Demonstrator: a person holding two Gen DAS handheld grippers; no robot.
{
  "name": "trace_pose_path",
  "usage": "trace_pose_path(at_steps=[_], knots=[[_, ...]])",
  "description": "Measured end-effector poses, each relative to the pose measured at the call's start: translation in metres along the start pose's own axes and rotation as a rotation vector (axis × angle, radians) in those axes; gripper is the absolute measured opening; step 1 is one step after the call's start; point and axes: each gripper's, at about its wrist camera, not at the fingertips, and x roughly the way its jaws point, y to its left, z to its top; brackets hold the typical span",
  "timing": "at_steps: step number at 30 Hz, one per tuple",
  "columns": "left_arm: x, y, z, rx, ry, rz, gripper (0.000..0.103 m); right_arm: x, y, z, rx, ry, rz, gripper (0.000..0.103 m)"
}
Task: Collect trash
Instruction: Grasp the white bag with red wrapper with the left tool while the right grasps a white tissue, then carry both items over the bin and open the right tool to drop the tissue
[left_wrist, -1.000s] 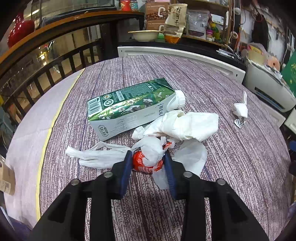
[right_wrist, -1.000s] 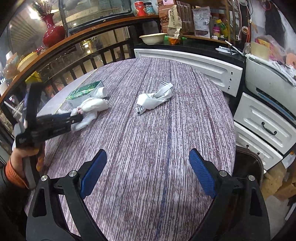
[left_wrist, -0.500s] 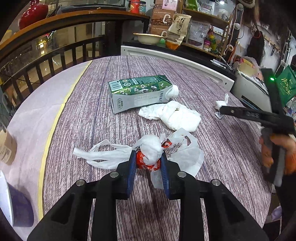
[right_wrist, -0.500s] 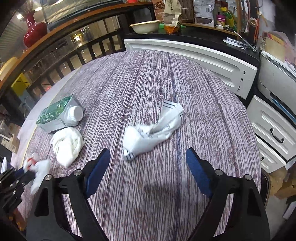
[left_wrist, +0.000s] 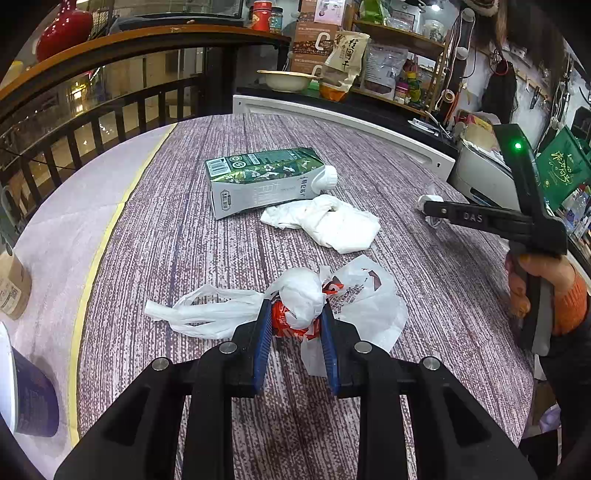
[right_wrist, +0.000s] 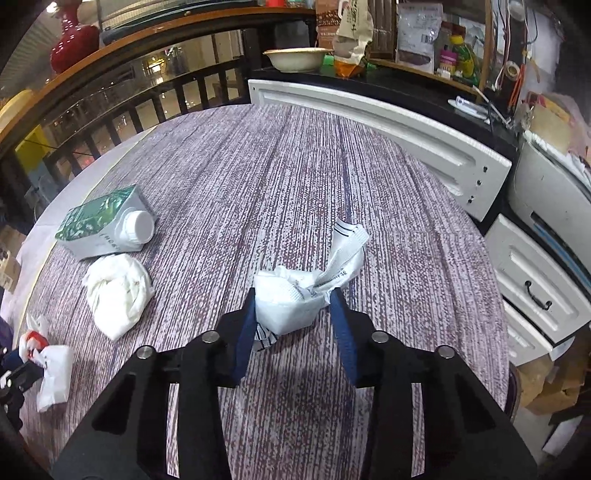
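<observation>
My left gripper is shut on a knotted white and red plastic bag lying on the round table. A green milk carton lies on its side beyond it, with a crumpled white tissue beside it. My right gripper has its blue pads on both sides of a crumpled white wrapper, closed in on it. The carton, the tissue and the plastic bag show at the left of the right wrist view.
White cabinet drawers stand past the table's right edge. A dark railing runs behind the table on the left. A cardboard box and a dark bin sit at the left edge. A bowl sits on the back counter.
My right gripper moved forward onto the white wrapper and its jaws narrowed around it. My left gripper stays shut on the plastic bag and pulled back slightly from the carton.
</observation>
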Motion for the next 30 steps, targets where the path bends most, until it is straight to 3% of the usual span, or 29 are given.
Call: trace_pose_path(at_steps=[7,18,30], knots=[[-0.004,-0.015,-0.007,0.023,0.003,-0.006,0.025,-0.043,-0.001,-0.028,-0.02,-0.069,0.018,0.027],[-0.017,-0.057,-0.015,0.069,-0.016,-0.046,0.025,-0.108,-0.034,-0.083,0.055,-0.132,0.047,0.027],[-0.027,-0.121,-0.022,0.127,-0.035,-0.144,0.025,-0.17,-0.082,-0.147,0.141,-0.215,-0.062,0.027]])
